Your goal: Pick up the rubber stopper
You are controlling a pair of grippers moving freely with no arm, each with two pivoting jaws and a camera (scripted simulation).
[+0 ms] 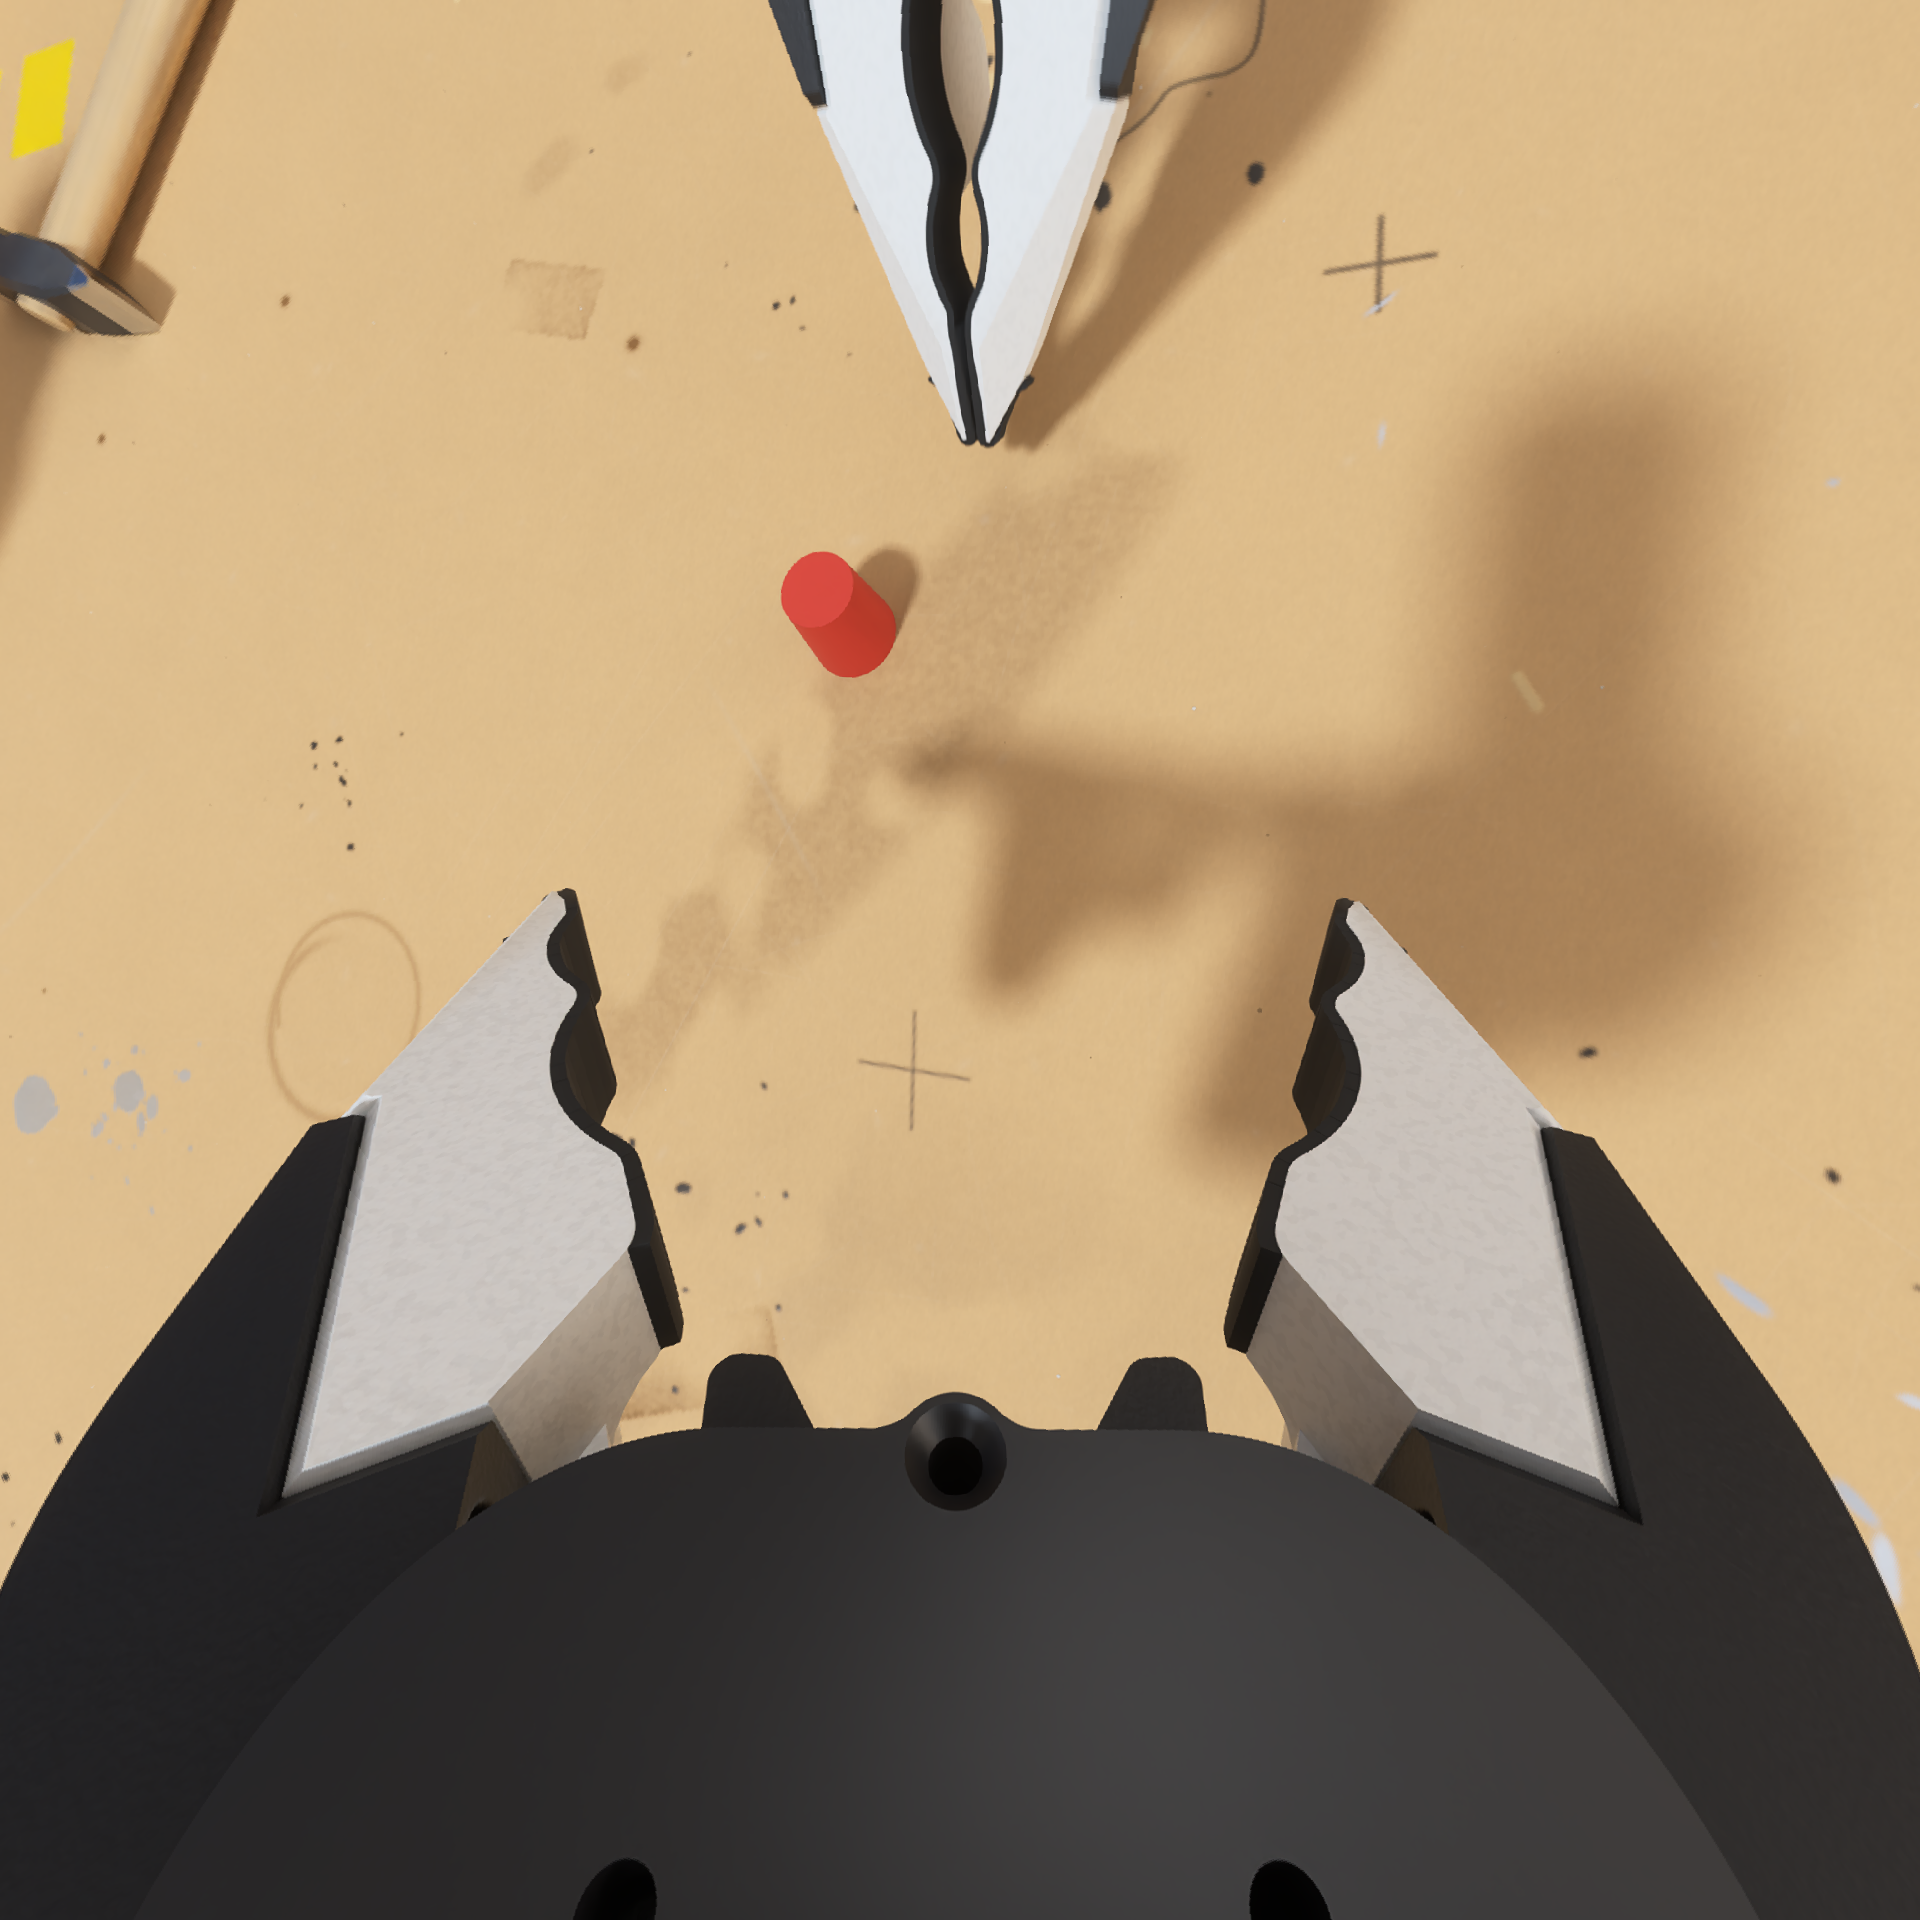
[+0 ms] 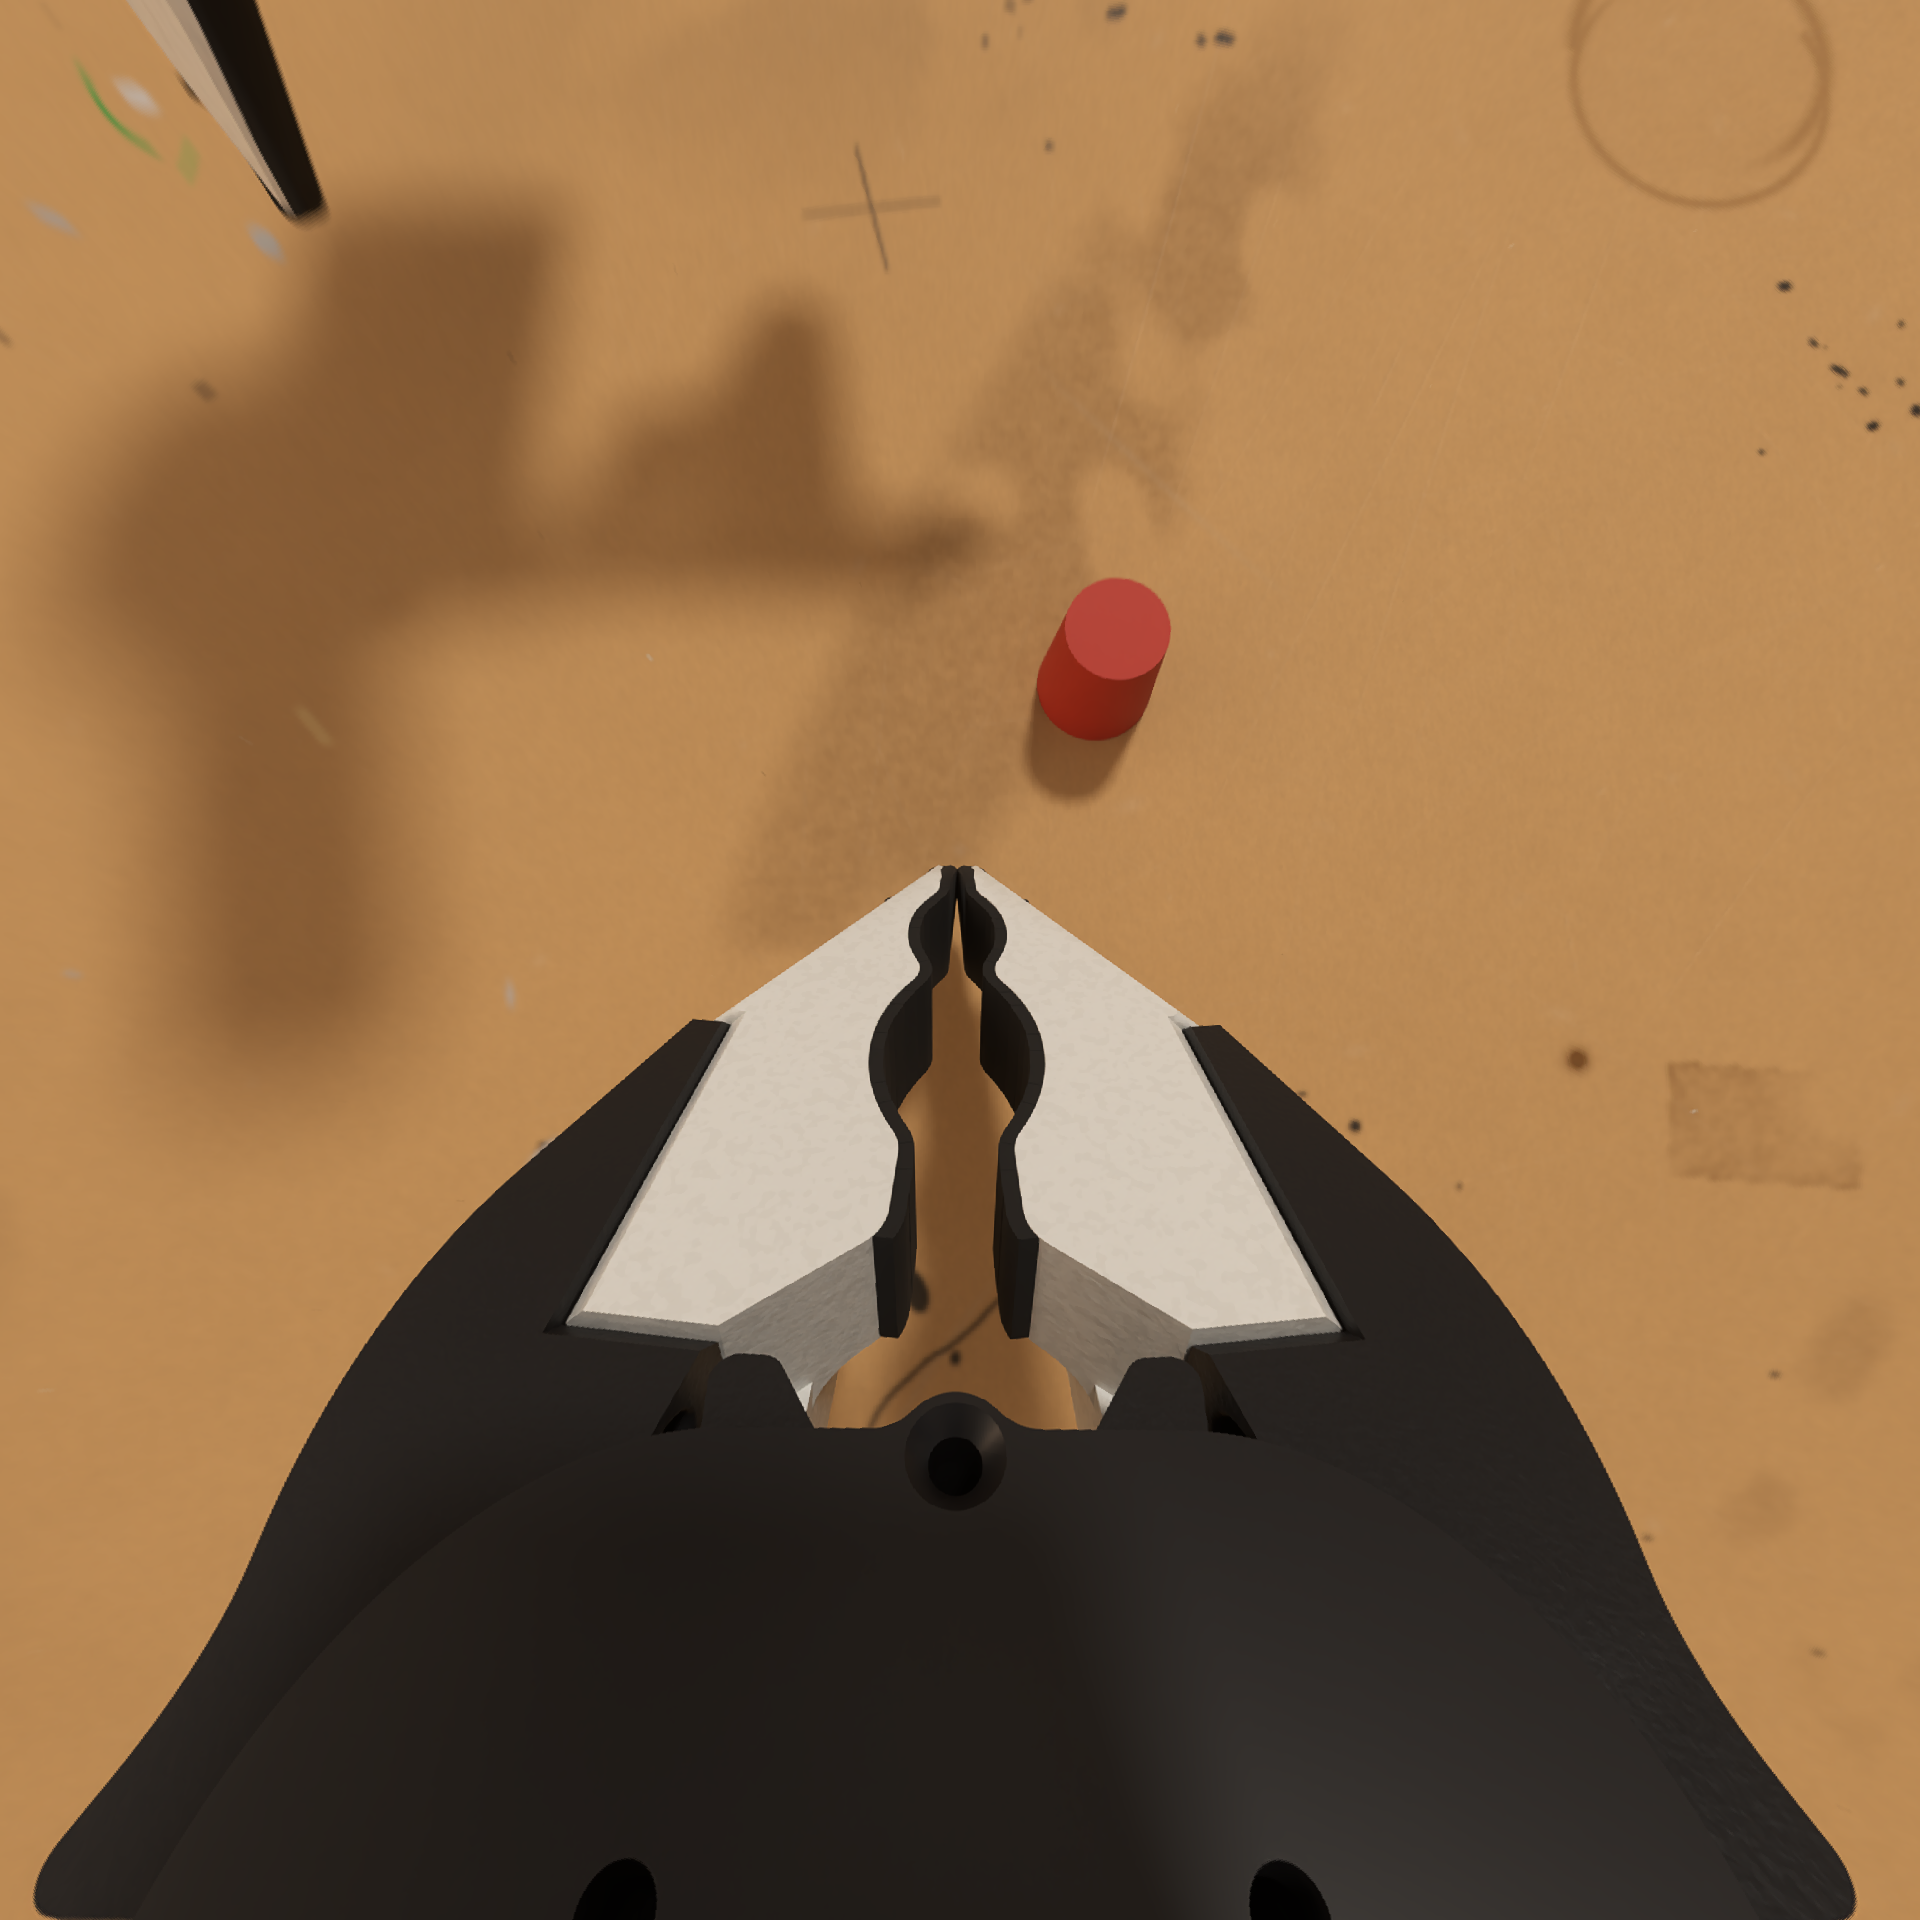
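Observation:
The rubber stopper (image 1: 837, 613) is a small red cylinder standing on the tan wooden worktop. It also shows in the right wrist view (image 2: 1103, 659). My left gripper (image 1: 956, 896) is open and empty, with the stopper ahead of it and a little left of centre. My right gripper (image 2: 956, 869) is shut and empty, with the stopper just ahead and to the right of its tips. The right gripper (image 1: 977, 436) shows in the left wrist view, pointing at the stopper from the far side. One finger of the left gripper (image 2: 260, 135) shows at the top left of the right wrist view.
A wooden-handled hammer (image 1: 94, 197) with a yellow patch lies at the far left in the left wrist view. The worktop (image 1: 416, 623) bears pencil crosses, a ring stain, dark specks and paint spots. Gripper shadows fall to the right of the stopper.

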